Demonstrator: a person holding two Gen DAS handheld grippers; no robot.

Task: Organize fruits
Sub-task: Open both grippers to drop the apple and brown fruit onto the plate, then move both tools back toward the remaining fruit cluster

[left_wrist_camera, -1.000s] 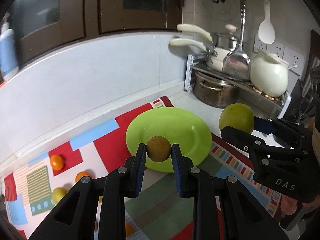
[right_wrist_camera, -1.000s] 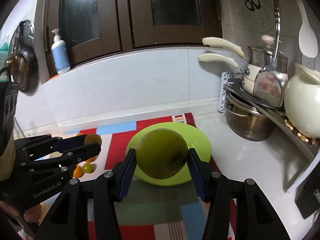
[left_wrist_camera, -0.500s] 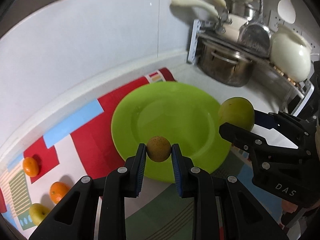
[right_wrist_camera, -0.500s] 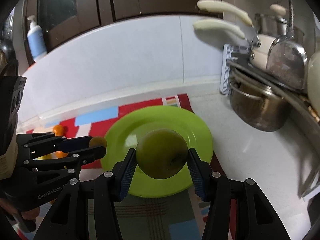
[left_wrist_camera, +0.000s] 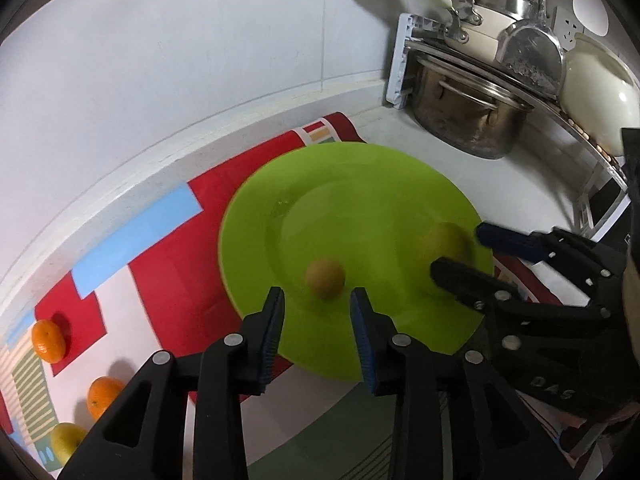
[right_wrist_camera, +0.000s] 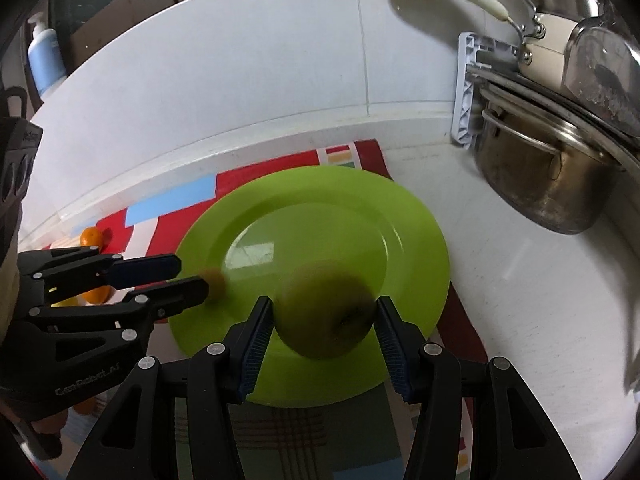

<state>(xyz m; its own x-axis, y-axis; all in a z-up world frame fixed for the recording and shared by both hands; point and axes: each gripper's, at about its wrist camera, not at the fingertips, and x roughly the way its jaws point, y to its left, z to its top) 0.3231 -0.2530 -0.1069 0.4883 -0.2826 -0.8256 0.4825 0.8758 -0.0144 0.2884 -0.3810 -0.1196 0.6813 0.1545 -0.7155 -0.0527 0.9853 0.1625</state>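
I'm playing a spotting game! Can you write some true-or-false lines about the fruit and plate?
1. The plate is green. True.
2. Three small fruits lie on the mat left of the plate. True: two oranges and a yellow one.
3. The left tongs squeeze the small brown fruit. False: they are opening, with a gap on each side.
4. The big green fruit sits in the steel pot. False: it is over the plate, between the opening right tongs.
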